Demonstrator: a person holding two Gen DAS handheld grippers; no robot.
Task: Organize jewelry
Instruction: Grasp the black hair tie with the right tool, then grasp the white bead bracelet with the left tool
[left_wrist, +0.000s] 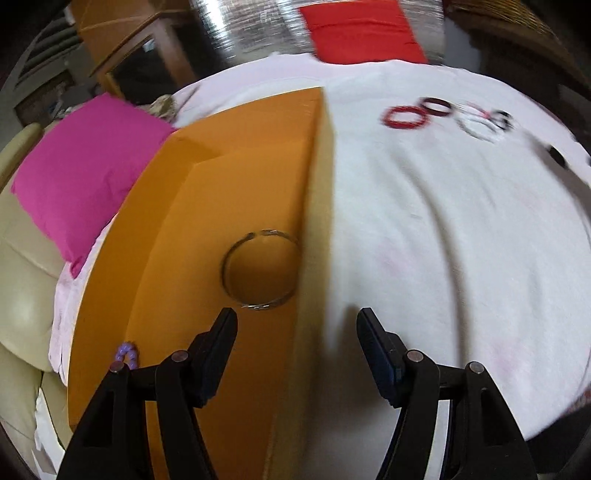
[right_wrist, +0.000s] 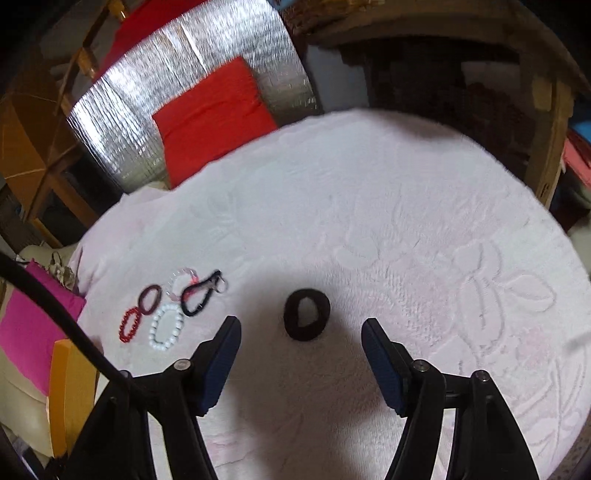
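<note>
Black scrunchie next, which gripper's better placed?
Right. The right gripper is open, with the black scrunchie just ahead between its fingers. The left gripper hovers open over the orange box.

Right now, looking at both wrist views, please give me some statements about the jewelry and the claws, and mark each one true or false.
1. The thin silver wire bangle lies inside the orange cardboard box. True.
2. The right claw is shut on the thick black hair tie. False: it is open, and the tie lies on the white embossed blanket.
3. The left claw is open and empty. True.
4. The white bead bracelet lies inside the box. False: it lies on the blanket beside the red bead bracelet.
</note>
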